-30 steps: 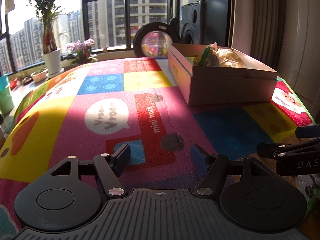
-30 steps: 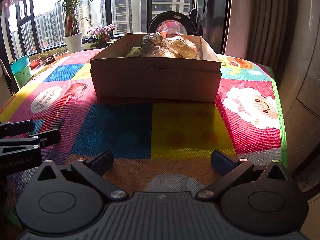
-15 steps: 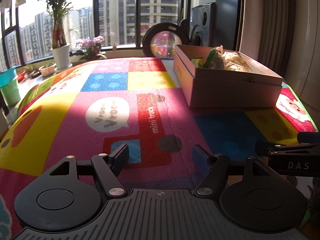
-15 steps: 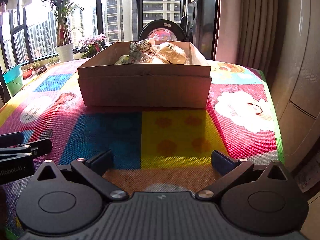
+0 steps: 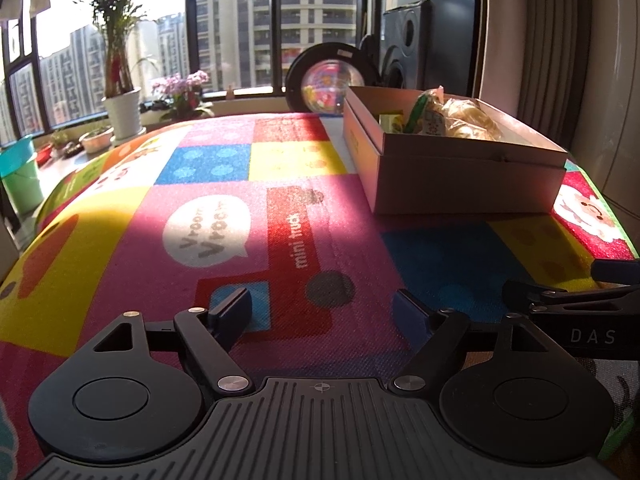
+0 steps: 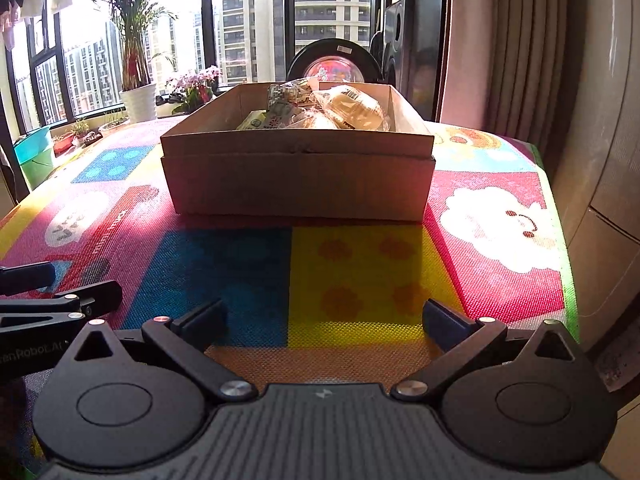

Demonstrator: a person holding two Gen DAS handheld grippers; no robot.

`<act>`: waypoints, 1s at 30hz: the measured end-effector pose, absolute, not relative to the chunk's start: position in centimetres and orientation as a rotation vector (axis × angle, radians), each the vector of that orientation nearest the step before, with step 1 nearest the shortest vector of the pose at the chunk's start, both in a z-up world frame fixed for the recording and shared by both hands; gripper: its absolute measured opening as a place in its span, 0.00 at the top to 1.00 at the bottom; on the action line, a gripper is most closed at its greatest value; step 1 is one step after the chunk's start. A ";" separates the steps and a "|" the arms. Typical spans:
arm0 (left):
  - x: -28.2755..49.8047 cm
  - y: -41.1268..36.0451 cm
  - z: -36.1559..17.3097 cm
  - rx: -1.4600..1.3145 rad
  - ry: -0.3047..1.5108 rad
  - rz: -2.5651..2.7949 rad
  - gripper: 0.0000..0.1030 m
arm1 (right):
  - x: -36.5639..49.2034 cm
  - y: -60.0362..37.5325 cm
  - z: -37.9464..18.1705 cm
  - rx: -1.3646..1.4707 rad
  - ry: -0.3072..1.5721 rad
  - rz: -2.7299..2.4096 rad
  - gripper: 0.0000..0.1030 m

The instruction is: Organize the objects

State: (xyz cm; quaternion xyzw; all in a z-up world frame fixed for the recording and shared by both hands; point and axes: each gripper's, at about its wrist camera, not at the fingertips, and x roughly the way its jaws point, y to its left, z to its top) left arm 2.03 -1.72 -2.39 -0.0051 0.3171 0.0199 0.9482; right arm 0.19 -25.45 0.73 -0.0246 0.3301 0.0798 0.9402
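Seemingly little is left to gather. From the left wrist view, the left gripper [image 5: 322, 310] hangs low over the colourful play mat [image 5: 224, 200], its fingers spread wide with nothing between them. One cardboard box [image 5: 460, 178] stands on the mat, well ahead and to the right, with wrapped snack packets [image 5: 448, 120] piled inside; I count one green-edged packet and at least one clear one, the rest too bunched to number. No loose item lies on the mat in this view. The other tool's fingers show at the right edge.

From the right wrist view, the right gripper [image 6: 324, 320] is likewise splayed wide and empty, just above the mat, pointed straight at the box [image 6: 298, 176]. Roughly four packets [image 6: 320, 110] heap toward the far wall, two of them bun-like in clear wrap.

Judging by this, the sorting looks near done. Any next reach should go in over the near wall from above, fingers kept apart until they straddle a packet, so the crinkly wrap is not crushed.
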 end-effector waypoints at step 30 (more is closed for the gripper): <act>2.2 -1.8 -2.4 0.000 0.648 0.042 0.19 | 0.3 -25.4 0.7 -0.049 0.675 0.163 0.00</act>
